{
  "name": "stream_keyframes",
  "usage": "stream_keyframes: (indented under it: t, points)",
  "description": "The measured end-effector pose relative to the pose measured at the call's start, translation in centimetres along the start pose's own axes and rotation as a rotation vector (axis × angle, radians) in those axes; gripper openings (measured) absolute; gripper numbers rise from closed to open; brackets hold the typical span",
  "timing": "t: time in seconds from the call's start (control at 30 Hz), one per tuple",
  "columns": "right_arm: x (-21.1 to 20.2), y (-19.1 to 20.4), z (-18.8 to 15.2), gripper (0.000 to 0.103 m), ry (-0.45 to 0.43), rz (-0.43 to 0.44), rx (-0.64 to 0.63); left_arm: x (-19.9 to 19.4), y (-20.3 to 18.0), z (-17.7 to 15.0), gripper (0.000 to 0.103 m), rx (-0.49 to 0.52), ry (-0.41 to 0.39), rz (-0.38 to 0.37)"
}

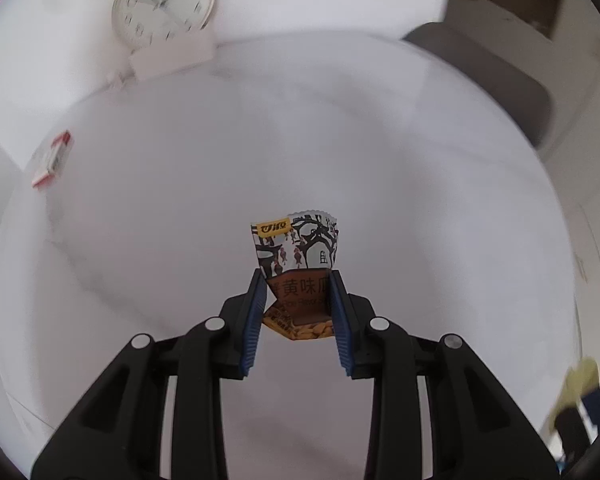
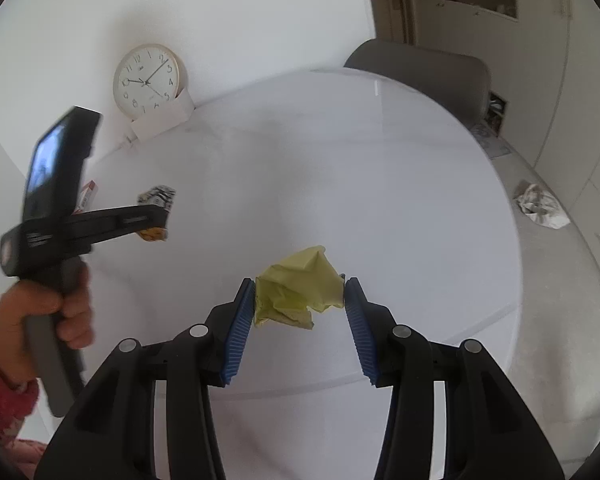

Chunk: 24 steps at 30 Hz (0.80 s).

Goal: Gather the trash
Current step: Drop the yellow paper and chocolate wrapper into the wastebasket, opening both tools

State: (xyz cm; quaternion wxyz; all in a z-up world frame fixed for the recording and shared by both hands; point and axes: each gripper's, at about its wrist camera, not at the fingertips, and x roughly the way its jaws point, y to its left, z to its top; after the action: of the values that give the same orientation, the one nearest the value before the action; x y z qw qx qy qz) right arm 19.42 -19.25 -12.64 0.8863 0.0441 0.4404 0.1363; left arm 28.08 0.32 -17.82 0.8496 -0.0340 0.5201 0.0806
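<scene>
My left gripper is shut on a snack wrapper, white with black drawings and a brown band, held above the white round table. The same wrapper shows in the right wrist view, with the left gripper on it. My right gripper is shut on a crumpled yellow paper ball, both pads touching its sides, above the table. The yellow ball also shows blurred at the lower right of the left wrist view.
A small red-and-white packet lies at the table's left edge, also in the right wrist view. A clock on a white stand sits at the back. A grey chair stands behind the table. A crumpled white bag lies on the floor.
</scene>
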Motion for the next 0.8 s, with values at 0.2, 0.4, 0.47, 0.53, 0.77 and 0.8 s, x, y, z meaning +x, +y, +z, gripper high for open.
stream_keyframes:
  t: [0.2, 0.4, 0.47, 0.53, 0.77, 0.8]
  points:
    - [-6.3, 0.0, -5.4, 0.047, -0.018, -0.057, 0.066, -8.5, -1.1, -4.4, 0.031, 0.160, -0.035, -0.118]
    - [-12.3, -0.5, -13.2, 0.047, -0.020, -0.125, 0.198, -13.8, -3.7, -9.6, 0.031, 0.313, -0.002, -0.269]
    - [-13.3, -0.9, -15.7, 0.047, -0.009, -0.149, 0.241, -15.2, -4.8, -11.6, 0.031, 0.364, 0.010, -0.315]
    - [-14.0, -1.5, -18.3, 0.047, 0.007, -0.167, 0.288, -15.7, -5.5, -13.6, 0.031, 0.414, 0.025, -0.357]
    - [-10.5, -5.3, -28.0, 0.049, 0.120, -0.199, 0.458, -16.7, -9.0, -19.0, 0.031, 0.562, 0.065, -0.458]
    - [-9.3, -6.1, -29.7, 0.049, 0.144, -0.192, 0.488, -16.8, -9.5, -19.5, 0.031, 0.587, 0.061, -0.467]
